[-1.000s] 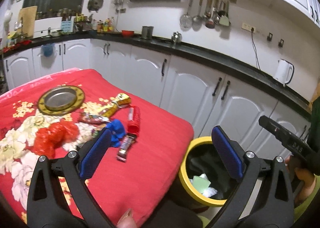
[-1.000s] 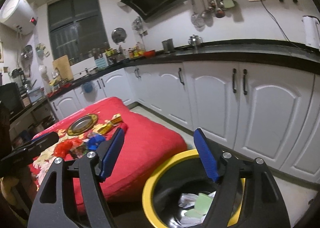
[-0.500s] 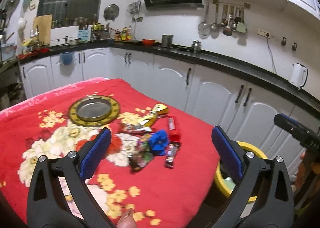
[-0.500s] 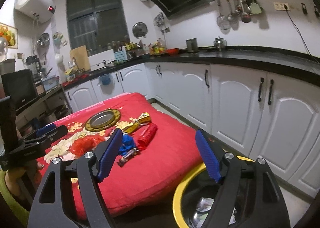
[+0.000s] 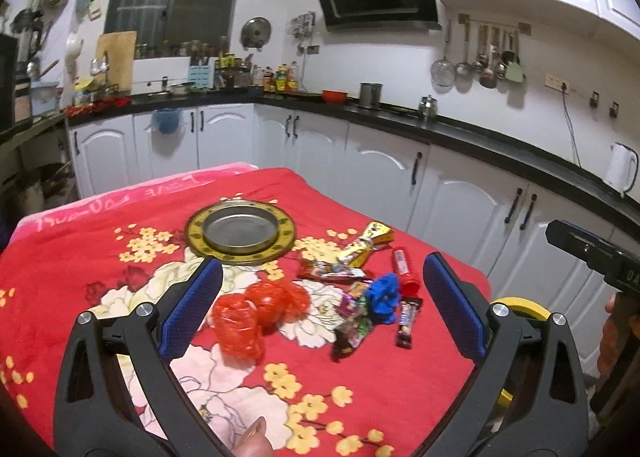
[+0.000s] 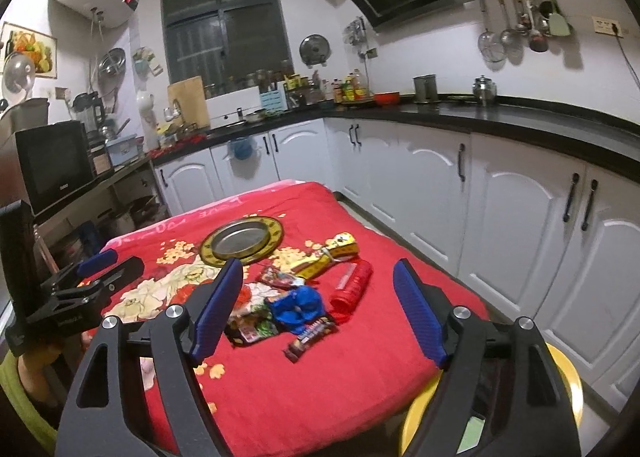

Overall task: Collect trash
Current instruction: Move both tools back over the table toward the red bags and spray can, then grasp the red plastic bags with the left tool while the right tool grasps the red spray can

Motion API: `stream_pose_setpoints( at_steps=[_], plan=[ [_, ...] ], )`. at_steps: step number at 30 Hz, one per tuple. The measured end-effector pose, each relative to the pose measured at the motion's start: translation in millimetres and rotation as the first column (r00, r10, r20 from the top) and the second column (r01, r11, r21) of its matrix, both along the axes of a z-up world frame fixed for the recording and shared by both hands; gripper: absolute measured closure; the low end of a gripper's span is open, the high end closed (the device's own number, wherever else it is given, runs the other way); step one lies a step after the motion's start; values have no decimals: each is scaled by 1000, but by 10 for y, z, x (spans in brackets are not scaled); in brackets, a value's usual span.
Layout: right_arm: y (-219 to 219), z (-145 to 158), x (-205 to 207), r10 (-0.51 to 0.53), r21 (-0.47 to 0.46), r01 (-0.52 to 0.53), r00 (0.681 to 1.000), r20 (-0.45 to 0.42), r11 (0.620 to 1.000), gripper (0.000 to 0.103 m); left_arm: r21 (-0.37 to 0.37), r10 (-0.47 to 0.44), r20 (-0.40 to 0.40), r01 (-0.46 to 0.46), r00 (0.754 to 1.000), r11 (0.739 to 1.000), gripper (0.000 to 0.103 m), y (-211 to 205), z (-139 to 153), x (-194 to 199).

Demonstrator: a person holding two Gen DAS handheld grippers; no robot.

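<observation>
Wrappers [image 5: 360, 289] and red crumpled plastic [image 5: 256, 309] lie on the tablecloth [image 5: 80, 241] ahead of my left gripper [image 5: 322, 309], spread wide, empty. From the right wrist, my right gripper [image 6: 318, 313] gapes too; the yellow bin [image 6: 568, 369] sits below the table edge. I judge most collecting remains.

Plate [image 5: 240, 232] on cloth [image 5: 100, 249], far side. Wrappers [image 5: 356, 297] clustered nearer, right of plate. Crumpled bag [image 5: 256, 313] left of wrappers. Bin [image 6: 568, 377] on floor beside worktop's right edge. Cabinets [image 5: 360, 165] behind.
</observation>
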State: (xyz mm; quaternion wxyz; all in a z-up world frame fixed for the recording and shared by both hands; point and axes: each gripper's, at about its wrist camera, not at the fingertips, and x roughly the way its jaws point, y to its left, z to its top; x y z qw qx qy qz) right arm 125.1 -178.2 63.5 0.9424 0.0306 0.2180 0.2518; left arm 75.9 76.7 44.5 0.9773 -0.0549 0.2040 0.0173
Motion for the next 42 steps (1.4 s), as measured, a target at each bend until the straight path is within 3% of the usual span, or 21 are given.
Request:
stream_pose_setpoints(
  at_steps=[12,14,21,26,31,38,42],
  plan=[
    [396,-247,543,-12,-85,9,999,-38,996,27,15,112,-74,-111,991,994,11,444,-338,222],
    [431,-384,696,-29,-109,22,997,-69,994,27,16,126,-100,-126,987,992,11,514,-429,281],
    [484,-891,1106,-78,-161,49,980,-183,986,27,-82,128,-207,-148,970,986,11,759,-745,472],
    [521,-1147,1354,-94,-137,58,959,-267,989,29,-110,118,-233,-147,965,983,11,806,-820,544],
    [603,-1297,1634,-99,-126,60,936,-337,990,40,-121,88,-262,-123,961,985,12,824,-952,626],
    [681,-1463,1898,-109,-124,63,905,-411,990,49,-163,78,-299,-131,951,978,23,884,-1055,678],
    [675,-1540,1922,-82,-105,41,899,-430,994,58,-158,53,-329,-110,943,981,48,843,-1114,718]
  ],
)
